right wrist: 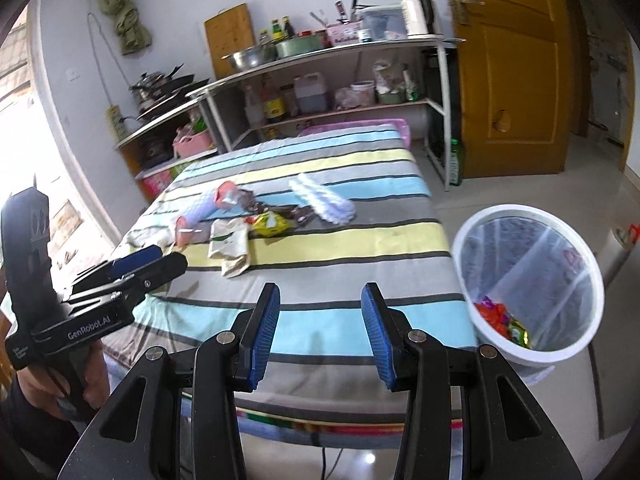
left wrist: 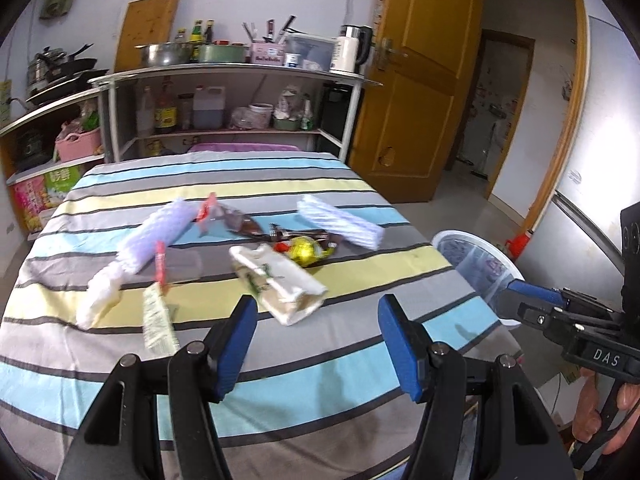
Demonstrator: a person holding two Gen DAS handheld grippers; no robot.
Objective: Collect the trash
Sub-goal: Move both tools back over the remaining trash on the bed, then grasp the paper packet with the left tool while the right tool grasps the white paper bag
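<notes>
Table: the striped blue, yellow and grey cloth-covered table (right wrist: pixel 360 236) fills most of both views; the litter sits in one loose cluster mid-cloth, so the near stripes are bare and give open room for an approach from the front edge.
Bin: the white round plastic-lined waste bin (right wrist: pixel 532 276) stands on the floor just beside the table's right edge, below cloth level, probably so pieces can be carried sideways and dropped; a few bright wrappers (right wrist: pixel 502 318) already lie inside.
Foam sleeves: two white-lilac foam net sleeves (left wrist: pixel 154 236), (left wrist: pixel 340 222) flank the cluster, left and right.
Paper pack: the crumpled cream paper packet with green print (left wrist: pixel 280 284) is nearest the front, an easy first pick I judge.
Small wrappers: a yellow foil wrapper (left wrist: pixel 306 252) and dark brown ones (left wrist: pixel 244 222) lie behind it, close together.
Left gripper: left gripper (left wrist: pixel 318 344) hovers over the near cloth, jaws spread wide, holding nothing.
Right gripper: right gripper (right wrist: pixel 320 334) hovers near the front edge by the bin, jaws apart, empty.
</notes>
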